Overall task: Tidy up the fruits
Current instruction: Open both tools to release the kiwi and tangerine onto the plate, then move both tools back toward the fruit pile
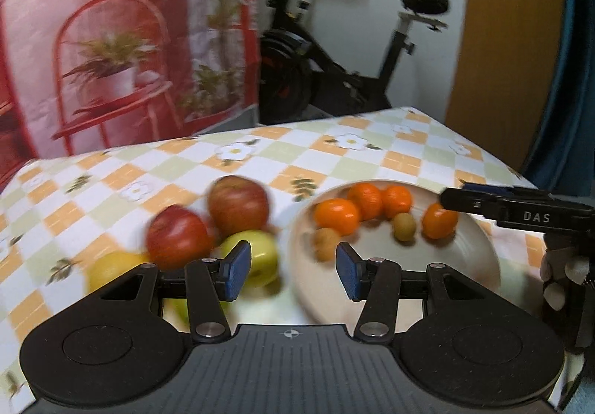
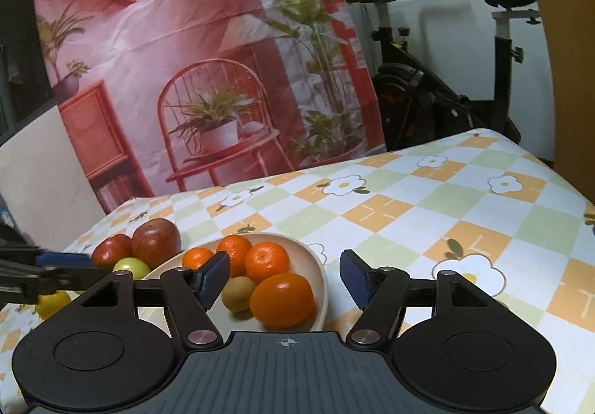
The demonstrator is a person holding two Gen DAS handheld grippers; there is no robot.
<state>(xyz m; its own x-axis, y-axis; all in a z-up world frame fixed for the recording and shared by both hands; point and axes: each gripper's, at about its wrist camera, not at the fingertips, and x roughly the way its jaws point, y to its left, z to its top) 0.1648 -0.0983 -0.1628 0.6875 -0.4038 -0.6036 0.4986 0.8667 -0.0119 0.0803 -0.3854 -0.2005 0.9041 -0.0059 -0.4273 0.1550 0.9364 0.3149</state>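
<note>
A cream plate (image 1: 479, 257) (image 2: 319, 276) holds several oranges (image 1: 336, 215) (image 2: 281, 299) and two kiwis (image 1: 404, 226) (image 2: 238, 293). Left of the plate lie two red apples (image 1: 177, 237) (image 2: 154, 237), a green apple (image 1: 260, 254) (image 2: 130, 267) and a yellow fruit (image 1: 111, 267) (image 2: 52, 304). My left gripper (image 1: 293, 276) is open and empty, between the apples and the plate's left rim. My right gripper (image 2: 284, 278) is open and empty, low over the near oranges. It shows in the left wrist view (image 1: 520, 207) over the plate's right side.
The table wears a checked orange, green and white flowered cloth (image 2: 427, 213). A printed red backdrop (image 2: 186, 60) hangs behind the table. An exercise bike (image 2: 446, 90) stands beyond the far edge. A wooden panel (image 1: 502, 42) is at the right.
</note>
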